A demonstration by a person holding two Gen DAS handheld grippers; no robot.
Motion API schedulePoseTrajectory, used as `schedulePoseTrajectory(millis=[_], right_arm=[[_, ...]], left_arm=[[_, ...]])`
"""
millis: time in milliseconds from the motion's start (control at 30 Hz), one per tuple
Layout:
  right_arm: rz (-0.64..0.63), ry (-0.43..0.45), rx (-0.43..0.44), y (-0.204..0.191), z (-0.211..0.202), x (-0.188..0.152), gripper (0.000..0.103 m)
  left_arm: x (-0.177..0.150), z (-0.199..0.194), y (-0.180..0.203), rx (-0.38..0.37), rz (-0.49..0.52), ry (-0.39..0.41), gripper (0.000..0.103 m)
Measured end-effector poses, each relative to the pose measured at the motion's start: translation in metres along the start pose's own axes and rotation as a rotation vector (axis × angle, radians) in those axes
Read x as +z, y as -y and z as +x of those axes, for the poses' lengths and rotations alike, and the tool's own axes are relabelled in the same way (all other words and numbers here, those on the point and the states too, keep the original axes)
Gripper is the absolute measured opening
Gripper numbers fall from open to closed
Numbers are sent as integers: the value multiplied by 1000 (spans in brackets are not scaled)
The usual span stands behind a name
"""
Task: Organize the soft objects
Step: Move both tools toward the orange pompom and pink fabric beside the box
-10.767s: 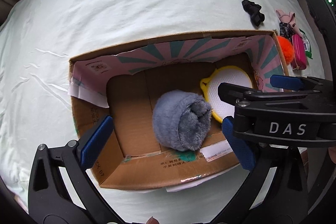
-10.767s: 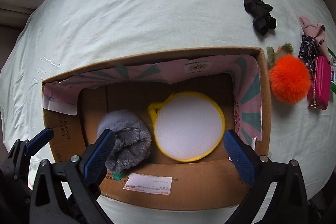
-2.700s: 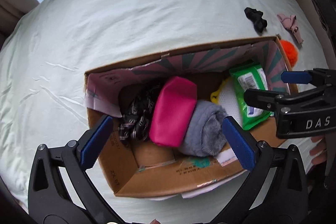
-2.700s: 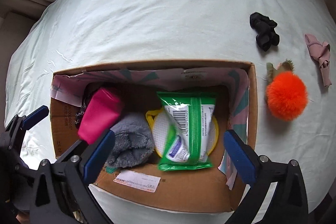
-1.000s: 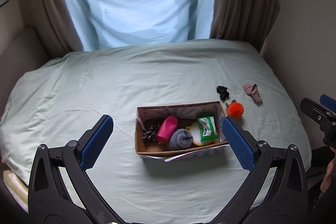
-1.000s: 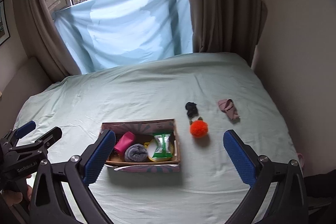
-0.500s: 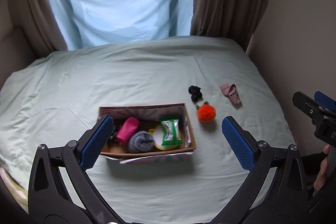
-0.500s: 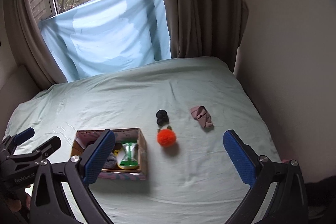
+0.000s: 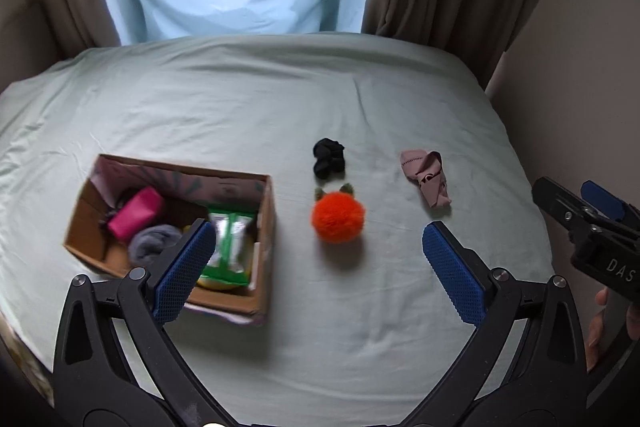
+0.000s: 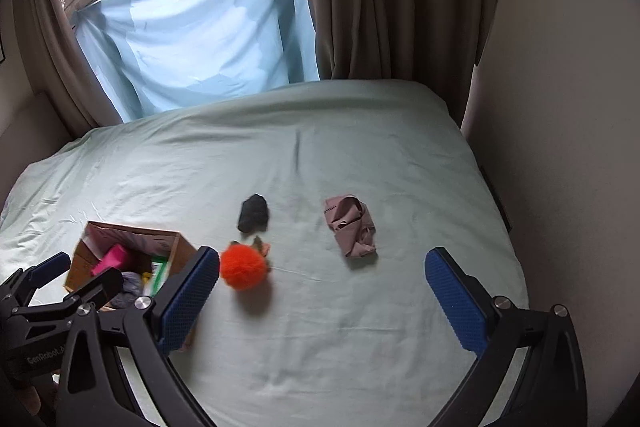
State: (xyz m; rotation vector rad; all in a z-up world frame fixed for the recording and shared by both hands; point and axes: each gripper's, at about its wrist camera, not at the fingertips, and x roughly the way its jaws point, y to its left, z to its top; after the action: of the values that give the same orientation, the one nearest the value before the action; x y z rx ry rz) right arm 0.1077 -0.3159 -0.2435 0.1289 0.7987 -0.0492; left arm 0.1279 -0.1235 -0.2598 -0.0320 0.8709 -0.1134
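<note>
Hovering above the bed (image 9: 240,99), the left claw (image 9: 316,267) and right claw (image 10: 320,299) gape empty, while right of the cardboard box (image 9: 262,227) lie an orange pompom (image 9: 338,221), black scrunchie (image 9: 329,158) and pink cloth (image 9: 428,177).

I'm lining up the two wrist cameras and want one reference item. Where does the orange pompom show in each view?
Left wrist view: the orange pompom lies a little above centre, between the open left gripper fingers, right of the cardboard box.
Right wrist view: the pompom sits left of centre, beside the right gripper near finger.
Shared landmark: the black scrunchie just beyond it.
</note>
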Motion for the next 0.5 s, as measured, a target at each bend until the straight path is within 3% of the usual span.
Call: schedulePoseTrajectory(millis=[267,500], right_arm=[[-55,-25,36,36,102,-8,102],[-116,-94,74,50,195,-27,95]], left_arm=[[-26,100,51,50,45,-27,103],[-48,188,61,121,-10,-35,103]])
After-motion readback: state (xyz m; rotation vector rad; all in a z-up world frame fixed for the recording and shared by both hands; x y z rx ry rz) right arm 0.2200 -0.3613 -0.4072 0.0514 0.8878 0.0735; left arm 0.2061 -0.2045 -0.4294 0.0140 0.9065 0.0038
